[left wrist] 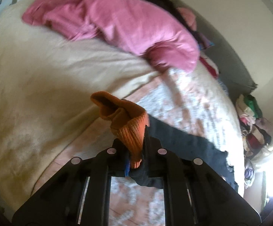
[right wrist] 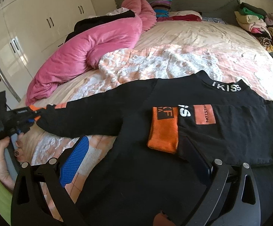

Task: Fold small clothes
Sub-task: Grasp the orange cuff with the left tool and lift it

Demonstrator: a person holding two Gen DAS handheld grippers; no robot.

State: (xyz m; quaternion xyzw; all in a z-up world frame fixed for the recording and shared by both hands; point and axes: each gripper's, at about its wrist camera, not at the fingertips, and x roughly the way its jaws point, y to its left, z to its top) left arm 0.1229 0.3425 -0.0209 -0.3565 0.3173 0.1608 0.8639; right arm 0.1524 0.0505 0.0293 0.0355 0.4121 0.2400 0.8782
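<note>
Top: black, flat on bed. L hand-held gripper clamped on orange cuff, sleeve stretched out. R hand-held gripper apart over hem. Advice: keep sleeve taut, lay straight across chest.

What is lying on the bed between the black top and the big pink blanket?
Only rumpled peach-and-white bedspread; nothing else lies between the black top and the pink blanket, as the right wrist view shows.
</note>
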